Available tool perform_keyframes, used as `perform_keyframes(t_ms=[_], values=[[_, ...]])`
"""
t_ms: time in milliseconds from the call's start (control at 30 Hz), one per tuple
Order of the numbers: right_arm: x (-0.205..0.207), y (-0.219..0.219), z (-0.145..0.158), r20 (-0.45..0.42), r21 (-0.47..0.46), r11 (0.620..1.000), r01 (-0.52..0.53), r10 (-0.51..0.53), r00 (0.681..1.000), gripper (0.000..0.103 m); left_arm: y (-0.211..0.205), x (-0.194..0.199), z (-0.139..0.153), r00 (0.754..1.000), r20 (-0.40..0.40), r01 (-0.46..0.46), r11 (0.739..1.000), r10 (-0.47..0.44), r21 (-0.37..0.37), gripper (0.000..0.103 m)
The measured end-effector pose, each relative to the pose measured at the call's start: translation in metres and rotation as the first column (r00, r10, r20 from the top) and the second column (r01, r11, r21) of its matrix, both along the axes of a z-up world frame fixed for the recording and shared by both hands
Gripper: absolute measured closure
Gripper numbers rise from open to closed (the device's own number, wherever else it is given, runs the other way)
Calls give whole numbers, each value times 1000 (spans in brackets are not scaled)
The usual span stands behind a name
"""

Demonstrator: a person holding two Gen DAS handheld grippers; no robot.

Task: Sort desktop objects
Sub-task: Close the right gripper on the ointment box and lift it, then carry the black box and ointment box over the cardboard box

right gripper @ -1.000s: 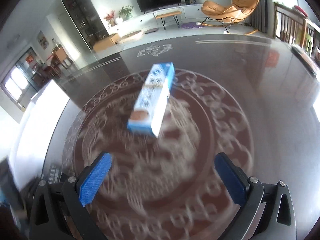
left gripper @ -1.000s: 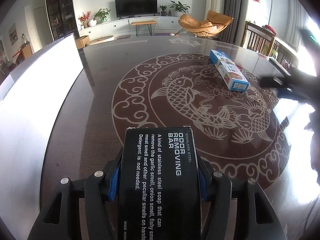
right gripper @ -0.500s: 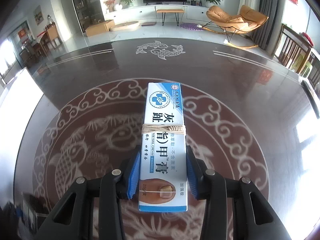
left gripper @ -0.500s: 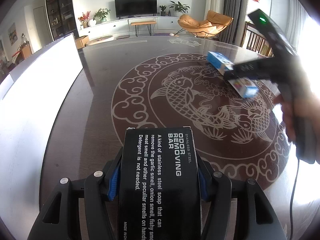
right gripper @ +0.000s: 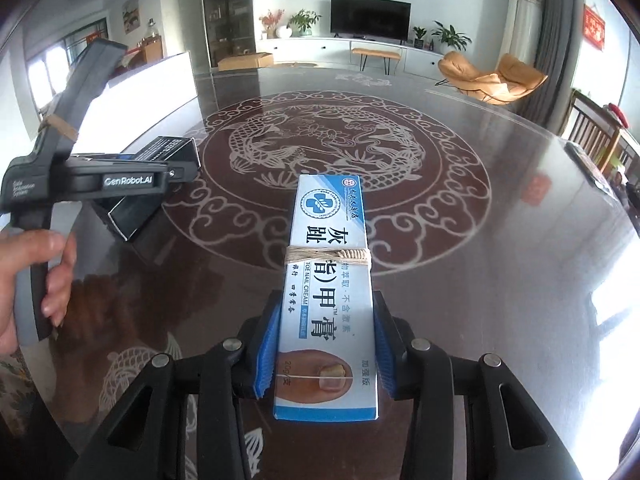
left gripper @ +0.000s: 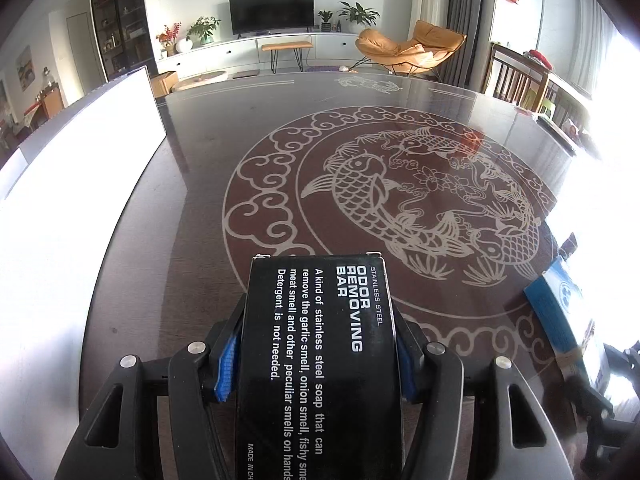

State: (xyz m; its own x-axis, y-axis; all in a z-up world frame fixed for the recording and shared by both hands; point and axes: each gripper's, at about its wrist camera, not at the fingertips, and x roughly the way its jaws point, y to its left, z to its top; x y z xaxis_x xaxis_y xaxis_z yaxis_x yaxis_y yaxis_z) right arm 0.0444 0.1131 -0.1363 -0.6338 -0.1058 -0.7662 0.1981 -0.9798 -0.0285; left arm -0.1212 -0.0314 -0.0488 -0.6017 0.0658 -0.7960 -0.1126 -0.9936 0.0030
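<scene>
Daylight came from windows at the right, blown out to white along the right edge of the left wrist view. A white panel [left gripper: 72, 184] at the left was overexposed too. The dark table [right gripper: 500, 216] was glossy and mirrored the room, with bright glare patches near its right rim. Both views were sharp at the centre, bent strongly by the fisheye and darkened in the corners. The blue box [left gripper: 560, 320] blurred into the glare.
</scene>
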Motion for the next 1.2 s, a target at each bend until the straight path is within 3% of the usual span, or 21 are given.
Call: perform_keyframes(t_ms=[300, 333, 433, 500, 633, 733, 867, 900, 933, 967, 1000, 1133, 1200], values=[[-8, 2, 3, 21, -8, 1000, 15, -15, 1000, 39, 1, -2, 1, 1000, 1, 1, 1000, -1, 2, 44], [-9, 3, 5, 33, -11, 1000, 13, -12, 999, 36, 1, -2, 1, 1000, 2, 5, 1000, -5, 7, 41], [-16, 5, 9, 104, -13, 1000, -26, 27, 994, 36, 7, -8, -3, 987, 76, 136, 988, -141, 72, 0], [-23, 14, 12, 180, -69, 997, -37, 49, 982, 36, 16, -5, -4, 969, 128, 213, 977, -209, -20, 0], [-47, 30, 17, 331, -152, 988, -24, 74, 941, 32, 14, -6, -3, 936, 223, 283, 959, -272, -19, 0], [-59, 15, 15, 406, -105, 993, -52, 91, 910, 20, 15, -9, -2, 925, 248, 307, 951, -288, -37, 0], [-70, -11, 12, 401, 4, 995, -100, 90, 912, 24, 24, -16, 1, 935, 222, 301, 950, -278, -80, 0], [-69, -16, 12, 386, 38, 993, -110, 88, 918, 39, 27, -15, 2, 942, 205, 290, 952, -266, -99, 0], [-67, -21, 15, 361, 69, 989, -130, 97, 927, 59, 28, -14, 4, 952, 174, 275, 954, -252, -118, 13], [-65, -24, 18, 361, 64, 990, -124, 93, 928, 59, 29, -13, 6, 957, 149, 266, 958, -249, -106, 39], [-63, -24, 18, 369, 68, 992, -110, 77, 926, 59, 30, -14, 8, 960, 140, 257, 962, -243, -90, 44], [-42, -24, 21, 345, 96, 987, -127, 87, 935, 59, 41, 4, 13, 966, 58, 259, 957, -254, -129, 45], [-29, -19, 31, 319, 57, 992, -114, 90, 943, 59, 41, 21, 24, 968, 8, 251, 964, -252, -89, 45]])
